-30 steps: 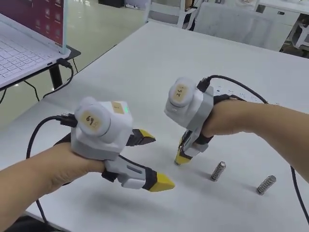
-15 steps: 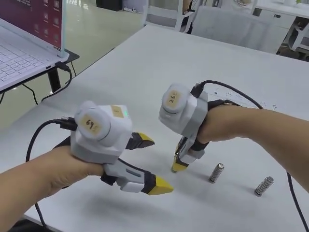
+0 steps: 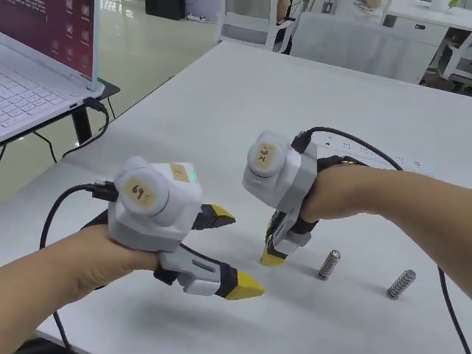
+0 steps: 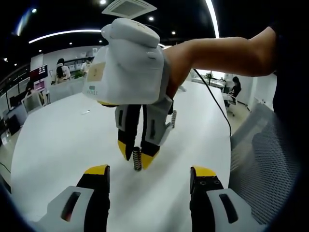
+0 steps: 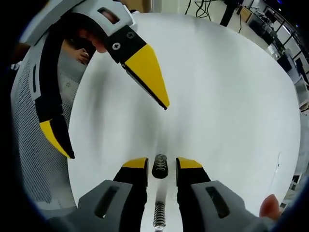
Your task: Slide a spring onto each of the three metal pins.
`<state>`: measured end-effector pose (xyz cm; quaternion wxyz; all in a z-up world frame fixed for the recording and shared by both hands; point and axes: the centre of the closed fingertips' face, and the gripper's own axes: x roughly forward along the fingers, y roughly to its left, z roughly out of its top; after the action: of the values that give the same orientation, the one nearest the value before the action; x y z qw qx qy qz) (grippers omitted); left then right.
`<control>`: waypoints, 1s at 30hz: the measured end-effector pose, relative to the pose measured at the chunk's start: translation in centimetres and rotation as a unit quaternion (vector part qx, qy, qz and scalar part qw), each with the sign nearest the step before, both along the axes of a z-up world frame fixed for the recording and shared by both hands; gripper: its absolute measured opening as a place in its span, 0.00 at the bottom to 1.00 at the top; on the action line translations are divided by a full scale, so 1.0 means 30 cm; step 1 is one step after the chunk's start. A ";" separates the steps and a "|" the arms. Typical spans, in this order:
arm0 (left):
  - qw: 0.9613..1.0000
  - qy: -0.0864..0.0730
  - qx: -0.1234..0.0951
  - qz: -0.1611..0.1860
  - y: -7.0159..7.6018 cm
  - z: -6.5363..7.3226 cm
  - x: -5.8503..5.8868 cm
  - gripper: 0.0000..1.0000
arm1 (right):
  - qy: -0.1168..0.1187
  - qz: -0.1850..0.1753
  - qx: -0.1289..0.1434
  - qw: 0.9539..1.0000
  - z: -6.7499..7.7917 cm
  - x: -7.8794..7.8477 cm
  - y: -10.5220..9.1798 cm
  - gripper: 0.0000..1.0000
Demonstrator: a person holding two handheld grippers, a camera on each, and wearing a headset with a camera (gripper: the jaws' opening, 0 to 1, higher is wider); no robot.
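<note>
At the white bench (image 3: 221, 96), the right hand-held gripper (image 3: 271, 257) is descending, jaws narrow around an upright steel coil spring (image 4: 137, 158), likely seating it; the left hand-held gripper (image 3: 236, 252) is idling wide.

Brightly and evenly lit from overhead, by ceiling strips (image 4: 63, 35) and spots glowing in the left gripper view. Only soft, pale grey shadows on the white table (image 3: 243, 110) under the left gripper (image 3: 240, 251) and the right gripper (image 3: 271, 258). Glossy sheen off the floor (image 3: 140, 29) in the head view. Strongly bowed towards the edges in both gripper views. Reasonably sharp on the spring (image 5: 160, 166), with the table bleached nearly featureless around it.
</note>
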<state>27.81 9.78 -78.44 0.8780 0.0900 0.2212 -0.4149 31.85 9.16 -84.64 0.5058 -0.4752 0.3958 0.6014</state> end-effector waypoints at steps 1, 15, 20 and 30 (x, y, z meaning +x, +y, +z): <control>1.000 0.000 0.000 0.000 0.000 0.000 0.000 0.63 | 0.000 -0.002 0.001 1.000 0.004 0.001 -0.003 0.21; 1.000 0.000 0.013 -0.008 -0.012 -0.011 -0.007 0.64 | -0.006 -0.039 0.040 0.998 0.068 0.018 -0.052 0.28; 1.000 0.002 0.016 -0.010 -0.013 -0.016 -0.010 0.64 | -0.012 -0.060 0.065 0.996 0.104 0.032 -0.077 0.29; 1.000 0.006 0.021 -0.016 -0.021 -0.029 -0.015 0.64 | -0.021 -0.109 0.105 0.988 0.144 0.048 -0.163 0.31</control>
<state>27.36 9.16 -79.32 0.8678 0.1090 0.2338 -0.4247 33.28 4.28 -80.31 0.6239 -0.3859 0.3688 0.5708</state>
